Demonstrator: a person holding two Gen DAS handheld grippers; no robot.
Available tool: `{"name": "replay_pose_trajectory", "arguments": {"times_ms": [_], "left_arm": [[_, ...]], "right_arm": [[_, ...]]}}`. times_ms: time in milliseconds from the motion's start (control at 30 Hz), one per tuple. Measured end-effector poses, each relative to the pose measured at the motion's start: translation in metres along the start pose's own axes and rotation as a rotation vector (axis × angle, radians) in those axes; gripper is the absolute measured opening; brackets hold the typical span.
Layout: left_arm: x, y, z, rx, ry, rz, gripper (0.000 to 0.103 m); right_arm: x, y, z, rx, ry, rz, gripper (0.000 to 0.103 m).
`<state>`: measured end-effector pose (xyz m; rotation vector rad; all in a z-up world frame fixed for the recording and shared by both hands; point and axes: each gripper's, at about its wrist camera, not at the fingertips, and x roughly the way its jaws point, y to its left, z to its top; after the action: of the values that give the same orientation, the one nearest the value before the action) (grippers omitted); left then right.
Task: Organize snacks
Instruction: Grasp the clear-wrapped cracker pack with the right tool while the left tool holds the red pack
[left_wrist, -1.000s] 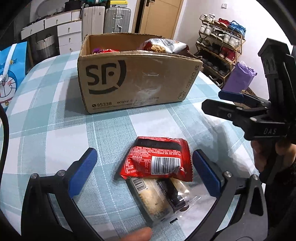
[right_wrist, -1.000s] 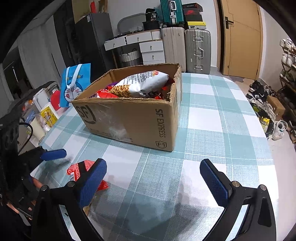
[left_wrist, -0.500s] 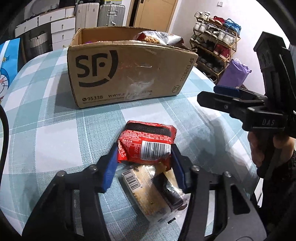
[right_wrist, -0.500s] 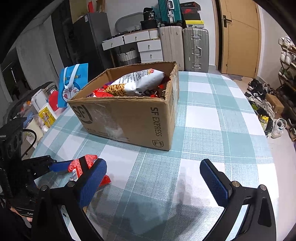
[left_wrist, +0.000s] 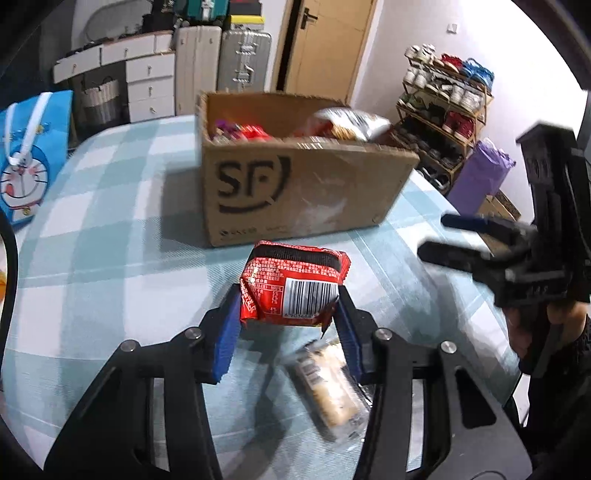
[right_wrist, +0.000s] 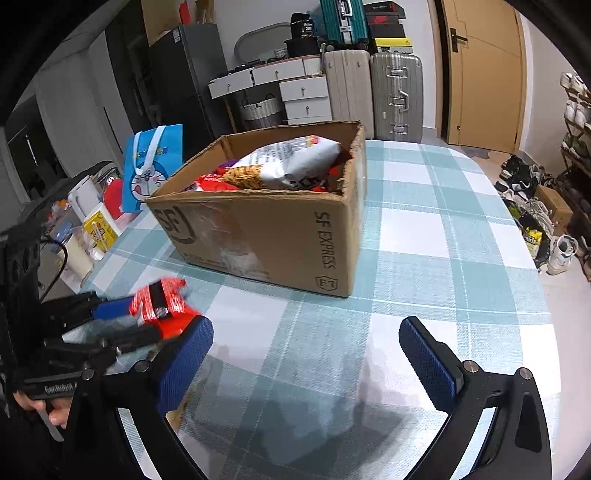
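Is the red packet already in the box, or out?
Out: the left gripper holds the red packet above the table, before the box.

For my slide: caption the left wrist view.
Left gripper clamps red foil snack packet before brown cardboard box.

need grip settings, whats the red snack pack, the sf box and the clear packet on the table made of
Red snack pack: likely glossy plastic film, crinkled where the left gripper pinches it.
SF box: brown corrugated cardboard, matte, with ragged top edges.
Clear packet: seemingly transparent plastic wrap, its contents showing through; blurred.
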<state>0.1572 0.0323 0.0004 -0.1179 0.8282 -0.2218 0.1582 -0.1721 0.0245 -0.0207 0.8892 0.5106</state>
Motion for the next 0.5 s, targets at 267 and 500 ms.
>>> {"name": "replay_pose_trajectory", "arguments": {"times_ms": [267, 500], "left_arm": [[-0.018, 0.02, 0.008, -0.034, -0.034, 0.042, 0.045], [-0.026, 0.034, 0.008, -0.059, -0.054, 0.063, 0.045]], "right_arm": [[0.023, 0.04, -0.017, -0.122, 0.138, 0.083, 0.102], [0.038, 0.079, -0.036, -0.192, 0.188, 0.129, 0.102]]}}
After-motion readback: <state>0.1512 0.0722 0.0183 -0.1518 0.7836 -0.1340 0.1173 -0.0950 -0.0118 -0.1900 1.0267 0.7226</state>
